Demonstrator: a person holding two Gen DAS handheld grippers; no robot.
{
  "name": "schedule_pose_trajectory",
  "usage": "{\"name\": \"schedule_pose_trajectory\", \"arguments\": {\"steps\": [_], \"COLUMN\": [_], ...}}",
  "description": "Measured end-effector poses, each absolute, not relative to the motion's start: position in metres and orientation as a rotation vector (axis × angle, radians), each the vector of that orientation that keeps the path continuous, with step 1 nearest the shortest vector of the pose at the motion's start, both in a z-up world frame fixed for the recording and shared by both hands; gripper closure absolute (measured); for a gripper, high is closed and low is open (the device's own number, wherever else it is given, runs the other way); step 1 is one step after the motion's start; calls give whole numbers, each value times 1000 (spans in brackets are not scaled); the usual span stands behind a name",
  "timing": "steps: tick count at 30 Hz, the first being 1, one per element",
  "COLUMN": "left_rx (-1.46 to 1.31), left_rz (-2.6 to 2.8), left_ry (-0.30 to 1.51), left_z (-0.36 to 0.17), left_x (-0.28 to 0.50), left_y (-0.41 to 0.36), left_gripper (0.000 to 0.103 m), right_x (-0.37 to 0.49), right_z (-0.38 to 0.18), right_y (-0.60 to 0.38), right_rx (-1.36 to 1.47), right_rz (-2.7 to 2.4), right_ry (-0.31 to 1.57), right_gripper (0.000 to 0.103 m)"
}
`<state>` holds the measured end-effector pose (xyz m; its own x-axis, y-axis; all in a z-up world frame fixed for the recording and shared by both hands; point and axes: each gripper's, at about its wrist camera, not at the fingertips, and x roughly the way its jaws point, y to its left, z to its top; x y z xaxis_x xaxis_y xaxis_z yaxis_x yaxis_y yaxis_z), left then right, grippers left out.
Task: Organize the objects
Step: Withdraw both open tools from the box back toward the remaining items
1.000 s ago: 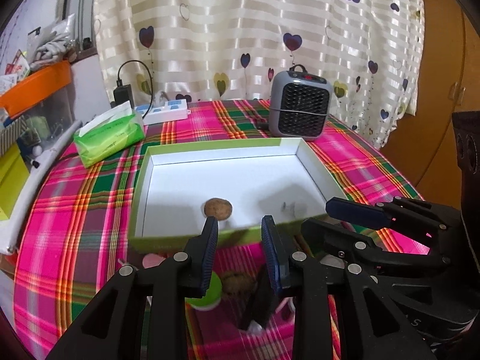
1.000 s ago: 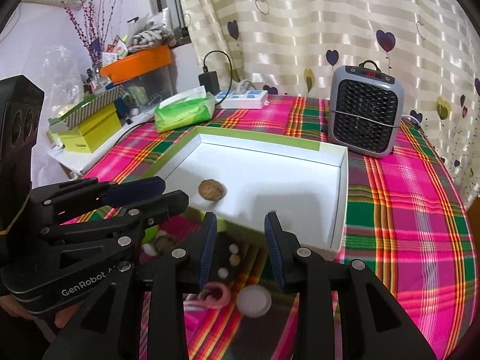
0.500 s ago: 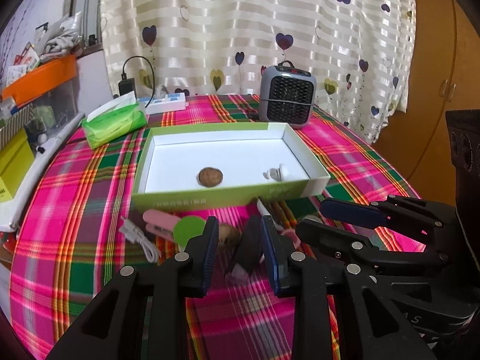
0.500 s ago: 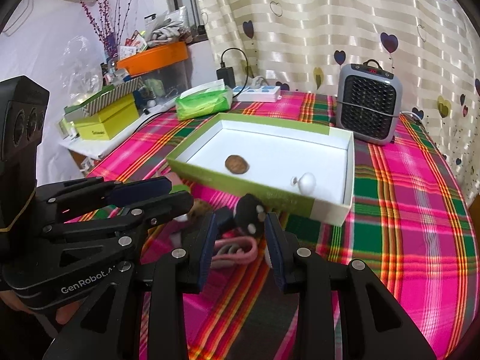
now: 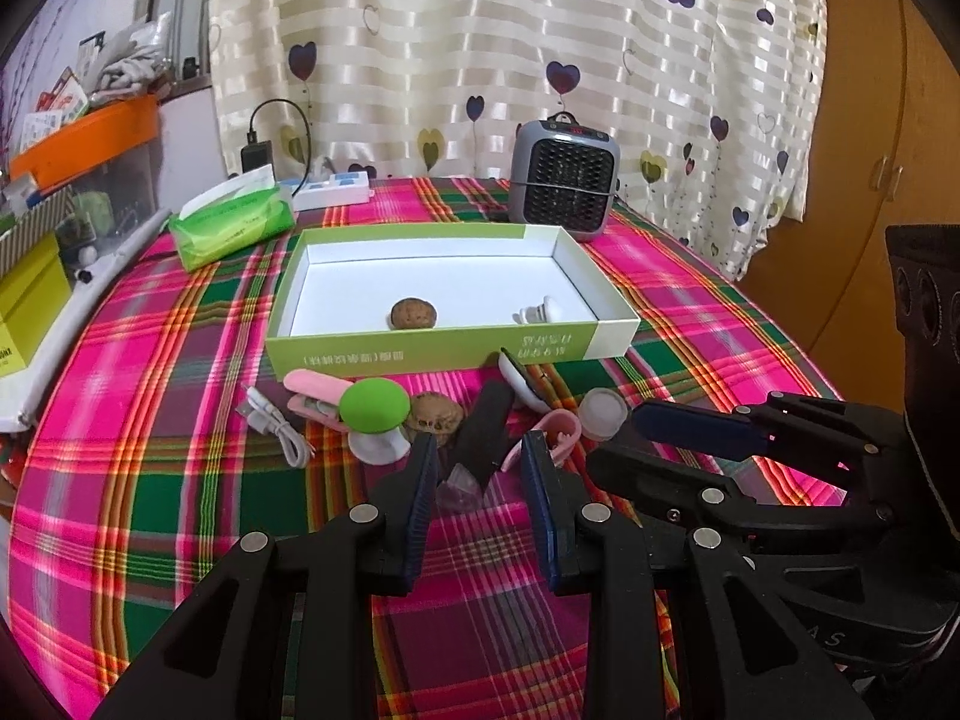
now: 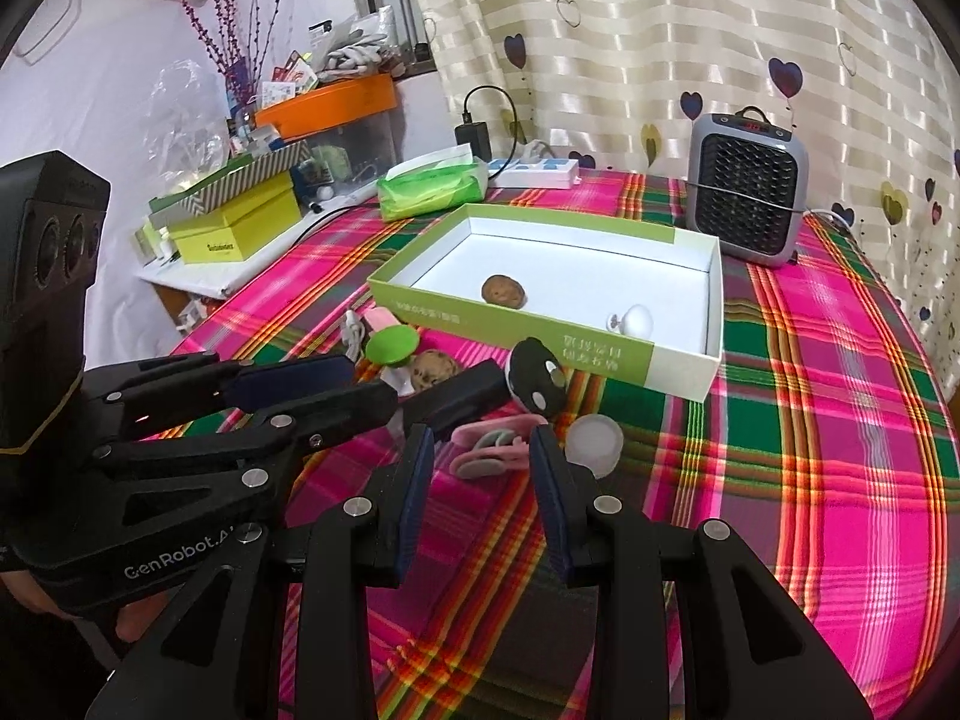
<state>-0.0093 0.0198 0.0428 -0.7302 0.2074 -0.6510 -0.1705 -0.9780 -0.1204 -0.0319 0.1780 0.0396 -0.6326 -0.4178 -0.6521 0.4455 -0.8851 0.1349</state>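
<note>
A green-and-white box [image 5: 444, 354] [image 6: 528, 333] on the plaid table holds a walnut [image 5: 413, 313] [image 6: 503, 289] and a small white knob [image 5: 537, 312] [image 6: 633, 319]. In front of it lie a pink clip [image 5: 315, 387], a green mushroom toy [image 5: 373, 405] [image 6: 391, 343], a second walnut [image 5: 435, 414] [image 6: 435, 366], a black bar [image 5: 486, 429] [image 6: 462, 396], a pink ring piece [image 6: 489, 450] and a white cap [image 5: 602, 414] [image 6: 594, 441]. My left gripper [image 5: 480, 459] and right gripper [image 6: 480, 450] are both open and empty, just short of this pile.
A grey heater [image 5: 564, 180] [image 6: 744, 189] stands behind the box. A green tissue pack [image 5: 231, 228] [image 6: 432, 186], a power strip [image 5: 333, 192] and a white cable [image 5: 276, 423] lie to the left. Yellow boxes [image 6: 234, 228] sit on the left shelf.
Both grippers have pulled back from over the box toward the near table edge. The pile of small objects in front of the box has come into view.
</note>
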Motion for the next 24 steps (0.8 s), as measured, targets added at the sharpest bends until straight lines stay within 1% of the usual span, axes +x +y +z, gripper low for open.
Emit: {"name": "schedule_pose_trajectory", "arguments": {"steps": [20,24], "left_rx": [-1081,-1088], "left_rz": [2714,2706], "left_ry": [-69,-67], "left_z": [33,30], "left_x": [-12,-17], "left_y": [20,21], "left_gripper": [77,77], "right_x": [-33,-36], "right_z": [34,32], "right_y": [178,182], "right_rx": [990,997], "right_rz": [-2454,-2464], "right_ry": [44,31], "right_gripper": [68,62]}}
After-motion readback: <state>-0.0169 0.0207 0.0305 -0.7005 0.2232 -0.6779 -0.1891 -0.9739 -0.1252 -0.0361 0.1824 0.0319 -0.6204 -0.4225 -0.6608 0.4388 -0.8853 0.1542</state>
